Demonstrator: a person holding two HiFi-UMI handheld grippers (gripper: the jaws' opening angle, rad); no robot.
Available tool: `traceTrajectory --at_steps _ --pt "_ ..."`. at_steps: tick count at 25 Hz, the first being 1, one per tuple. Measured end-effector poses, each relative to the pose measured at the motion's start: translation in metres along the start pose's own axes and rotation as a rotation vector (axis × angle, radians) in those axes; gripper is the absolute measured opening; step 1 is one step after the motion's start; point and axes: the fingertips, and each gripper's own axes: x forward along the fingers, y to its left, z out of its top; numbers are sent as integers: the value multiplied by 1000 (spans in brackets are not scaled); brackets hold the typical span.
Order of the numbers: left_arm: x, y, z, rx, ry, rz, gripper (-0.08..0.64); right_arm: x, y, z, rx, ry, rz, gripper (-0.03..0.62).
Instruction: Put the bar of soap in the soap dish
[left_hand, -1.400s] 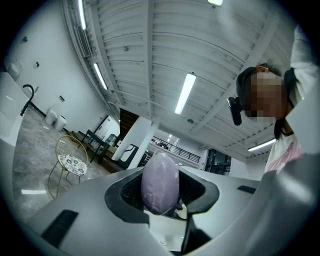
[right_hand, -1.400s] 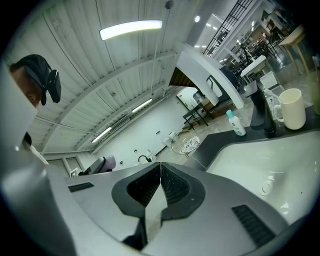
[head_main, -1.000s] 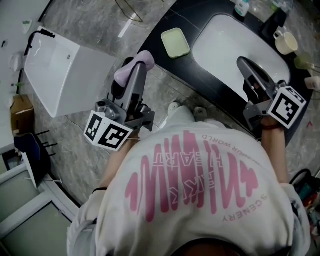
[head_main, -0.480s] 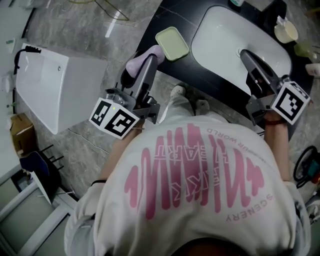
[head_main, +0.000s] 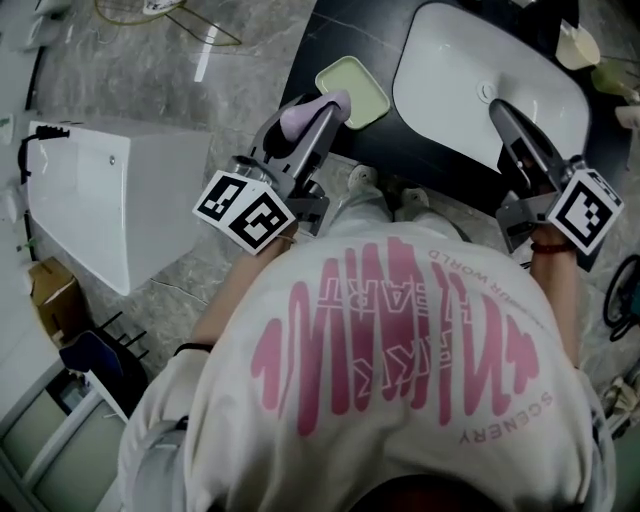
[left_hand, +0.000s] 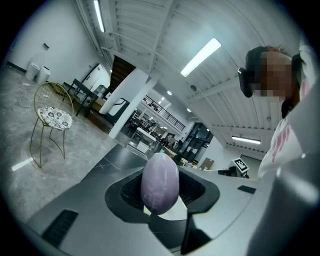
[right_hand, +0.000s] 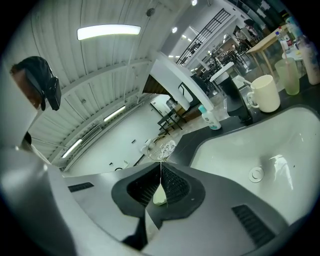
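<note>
A lilac oval bar of soap (head_main: 303, 117) sits between the jaws of my left gripper (head_main: 330, 110), which is shut on it at the black counter's near edge. In the left gripper view the soap (left_hand: 160, 182) stands upright between the dark pads (left_hand: 127, 192). The pale green soap dish (head_main: 355, 88) lies empty on the counter just beyond the soap. My right gripper (head_main: 502, 113) hangs over the white sink (head_main: 450, 70). Its jaws meet in a thin line with nothing held (right_hand: 160, 175).
A white cabinet (head_main: 110, 200) stands on the marble floor at left. A mug (right_hand: 265, 95), a small bottle (right_hand: 212, 119) and a dark container sit on the counter behind the sink (right_hand: 280, 135). The person's shoes (head_main: 365, 182) are at the counter's foot. A wire chair (left_hand: 50, 117) stands farther off.
My left gripper has carried the soap forward and down, from over the floor to the counter's edge beside the dish. The right gripper has stayed over the sink.
</note>
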Motion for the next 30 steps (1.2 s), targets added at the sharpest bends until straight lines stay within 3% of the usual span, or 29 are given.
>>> traceTrajectory --at_steps 9,17,30 --pt "20 6 -32 89 173 -88 161 -8 -5 -12 52 -13 -78 17" --pt "37 28 -69 230 329 -96 161 -11 -12 -22 75 -35 -126 17" --pt "52 42 -92 302 493 -170 161 -26 -9 -17 75 -82 -174 17"
